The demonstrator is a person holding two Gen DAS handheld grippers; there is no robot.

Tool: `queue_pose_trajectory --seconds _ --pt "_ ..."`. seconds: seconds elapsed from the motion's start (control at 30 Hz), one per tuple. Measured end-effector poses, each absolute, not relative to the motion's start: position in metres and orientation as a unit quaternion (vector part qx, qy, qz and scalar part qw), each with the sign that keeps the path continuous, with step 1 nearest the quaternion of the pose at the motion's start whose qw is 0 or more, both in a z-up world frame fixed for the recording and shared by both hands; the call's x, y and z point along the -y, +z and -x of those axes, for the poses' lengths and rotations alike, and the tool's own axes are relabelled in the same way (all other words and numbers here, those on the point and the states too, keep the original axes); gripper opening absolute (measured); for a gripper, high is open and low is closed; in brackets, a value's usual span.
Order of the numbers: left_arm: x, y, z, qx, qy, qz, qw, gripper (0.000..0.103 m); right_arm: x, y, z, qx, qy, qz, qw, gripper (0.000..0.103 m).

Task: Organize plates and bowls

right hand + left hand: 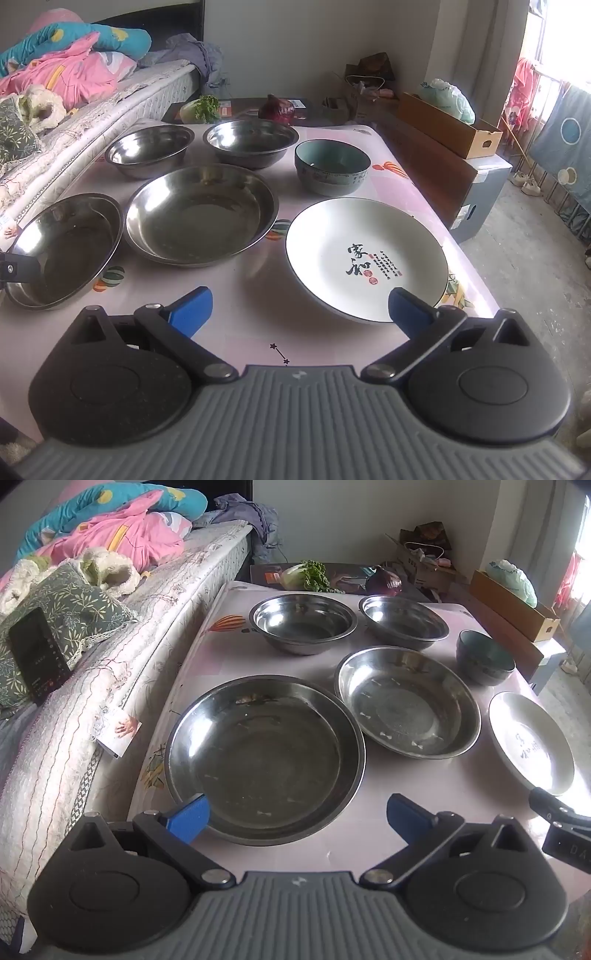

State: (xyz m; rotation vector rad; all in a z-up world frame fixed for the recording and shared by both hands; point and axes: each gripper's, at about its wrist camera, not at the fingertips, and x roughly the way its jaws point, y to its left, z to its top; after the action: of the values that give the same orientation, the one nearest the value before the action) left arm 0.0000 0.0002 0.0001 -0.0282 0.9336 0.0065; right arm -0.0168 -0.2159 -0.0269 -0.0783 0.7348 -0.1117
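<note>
On the pink table sit a large steel plate, a smaller steel plate, two steel bowls, a teal ceramic bowl and a white plate with calligraphy. My left gripper is open and empty at the near rim of the large steel plate. My right gripper is open and empty at the near rim of the white plate.
A bed with quilts and a phone runs along the table's left side. Greens and a purple cabbage lie behind the table. A cardboard box stands to the right on a cabinet.
</note>
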Motion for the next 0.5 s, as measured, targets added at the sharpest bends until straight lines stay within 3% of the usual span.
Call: queue_pose_trajectory --seconds 0.5 --pt "0.011 -0.003 0.005 -0.462 -0.029 0.007 0.887 0.103 0.222 -0.025 0.015 -0.362 -0.069 0.036 0.929 0.102"
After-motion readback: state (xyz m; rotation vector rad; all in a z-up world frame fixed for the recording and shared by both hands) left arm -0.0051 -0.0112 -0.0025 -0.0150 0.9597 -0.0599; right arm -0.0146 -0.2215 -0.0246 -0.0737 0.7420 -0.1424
